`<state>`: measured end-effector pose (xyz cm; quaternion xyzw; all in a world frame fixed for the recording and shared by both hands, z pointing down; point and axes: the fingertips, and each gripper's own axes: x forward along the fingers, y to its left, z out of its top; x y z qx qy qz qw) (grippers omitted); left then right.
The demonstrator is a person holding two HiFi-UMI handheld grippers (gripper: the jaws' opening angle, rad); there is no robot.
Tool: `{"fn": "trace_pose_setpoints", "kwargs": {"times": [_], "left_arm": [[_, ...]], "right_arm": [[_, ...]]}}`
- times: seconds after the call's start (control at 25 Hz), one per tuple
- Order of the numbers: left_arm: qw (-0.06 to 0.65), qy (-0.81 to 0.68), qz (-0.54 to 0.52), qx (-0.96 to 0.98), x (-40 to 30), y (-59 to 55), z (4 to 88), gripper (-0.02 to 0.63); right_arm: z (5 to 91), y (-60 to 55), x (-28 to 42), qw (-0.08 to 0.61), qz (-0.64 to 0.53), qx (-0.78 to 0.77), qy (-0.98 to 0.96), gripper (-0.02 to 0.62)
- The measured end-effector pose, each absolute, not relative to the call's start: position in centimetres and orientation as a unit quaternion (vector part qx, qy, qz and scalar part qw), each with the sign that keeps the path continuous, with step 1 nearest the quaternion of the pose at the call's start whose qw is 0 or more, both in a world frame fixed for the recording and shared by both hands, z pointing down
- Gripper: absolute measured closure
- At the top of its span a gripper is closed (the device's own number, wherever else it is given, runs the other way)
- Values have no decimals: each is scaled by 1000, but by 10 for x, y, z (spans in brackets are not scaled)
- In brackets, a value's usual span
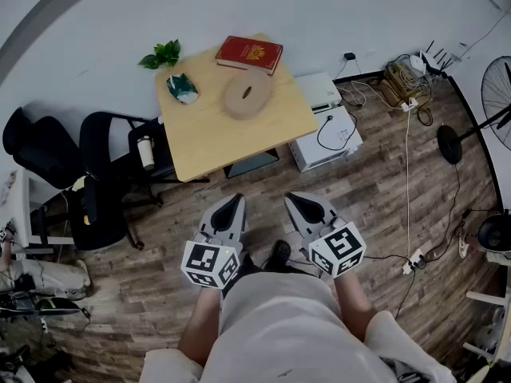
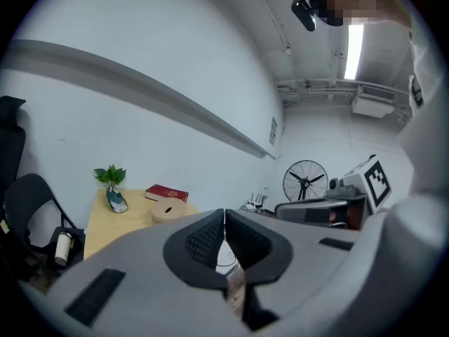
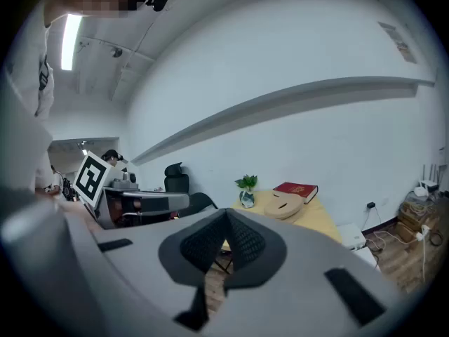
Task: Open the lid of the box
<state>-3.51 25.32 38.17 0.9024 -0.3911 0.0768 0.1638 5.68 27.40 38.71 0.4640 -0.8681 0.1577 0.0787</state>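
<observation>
**A:** Quick count, how many claws, and are they holding anything?

**B:** Two. The left gripper (image 1: 233,202) and right gripper (image 1: 298,200) sit side by side, low over the wood floor (image 1: 383,190), just in front of the person. Both are closed tight, with the pads meeting and nothing between them. The gripper views show the same thing: left (image 2: 224,215) pinched together, right (image 3: 226,217) likewise.

**A:** And the box?

**B:** There's one box (image 1: 247,96), round and wooden, in the middle of the single table (image 1: 207,142), well apart from both grippers. Its lid (image 1: 244,91) is on, with a slot in the top. From the grippers it shows up far ahead: (image 2: 167,211) and (image 3: 284,206).

**A:** What else is on the table?

**B:** One red book (image 1: 250,53) at the far edge, just behind the box. There's also one plant (image 1: 162,55) in a teal vase at the far left corner. So three items in all.

**A:** And around it?

**B:** Two black chairs (image 1: 108,146) to the table's left, and two white units (image 1: 323,138) on the floor to its right. One fan (image 1: 499,94) stands at the right edge.
</observation>
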Motion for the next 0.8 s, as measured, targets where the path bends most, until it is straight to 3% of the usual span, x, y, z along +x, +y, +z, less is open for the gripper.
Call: {"fn": "trace_pose_setpoints", "kwargs": {"times": [0.8], "left_arm": [[170,-389,90,901,-9,263,392,598]], "right_arm": [[390,280,87,62,167,479,-860,595]]}}
